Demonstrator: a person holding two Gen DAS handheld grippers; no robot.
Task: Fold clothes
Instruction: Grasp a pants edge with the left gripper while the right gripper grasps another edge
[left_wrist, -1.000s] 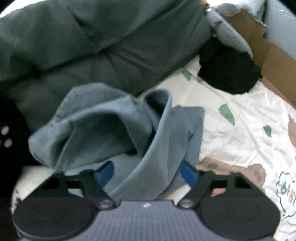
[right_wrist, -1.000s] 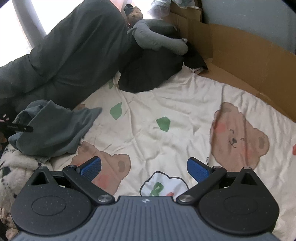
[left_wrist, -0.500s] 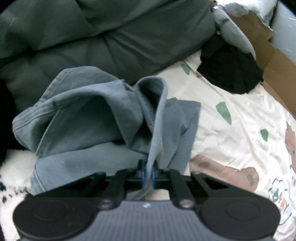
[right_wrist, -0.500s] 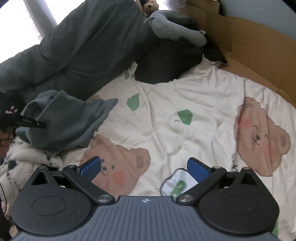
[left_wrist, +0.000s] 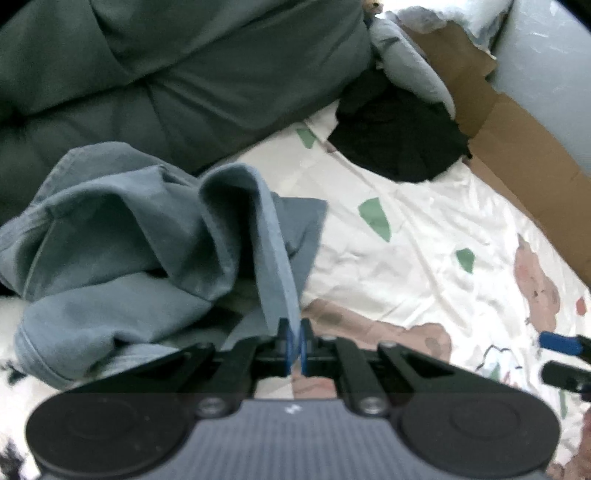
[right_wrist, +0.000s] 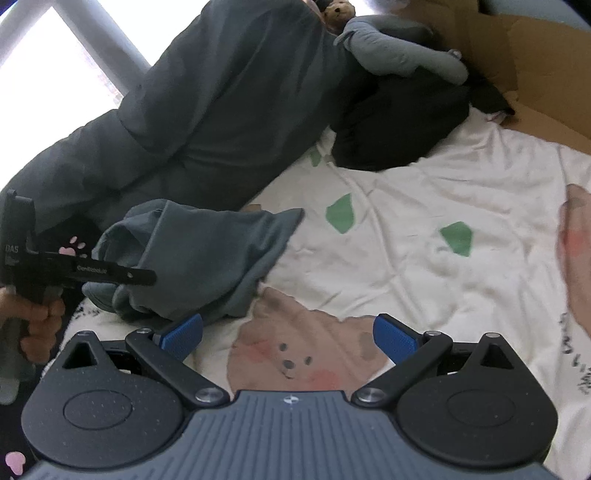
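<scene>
Pinching a raised edge of the blue-grey garment (left_wrist: 155, 236) between its blue pads, the left gripper (left_wrist: 294, 347) has its jaws drawn nearly together with only the thin cloth between them, and that strip of fabric runs up from the pads into a tall fold. The garment itself lies bunched and crumpled at the left side of the bear-print bedsheet (left_wrist: 424, 258), close against the dark green duvet (left_wrist: 166, 74) behind it and partly over a fuzzy white blanket (left_wrist: 7, 325) at its near edge. The right gripper (right_wrist: 288, 332) hangs above the sheet with its jaws spread wide and nothing between them, well apart from the cloth; from its camera the hand (right_wrist: 38, 325) holding the left tool shows at the far left. A black garment (left_wrist: 399, 140) sits in a heap farther back, near the cardboard (left_wrist: 517, 147) at the bed's edge. The step in hand looks like picking the garment up to spread it — it is not flat yet, so no fold can be laid cleanly. The next move probably calls for the right gripper to find a matching edge or corner, then both to draw the cloth out over the sheet — the risk is grabbing several layers at once.
</scene>
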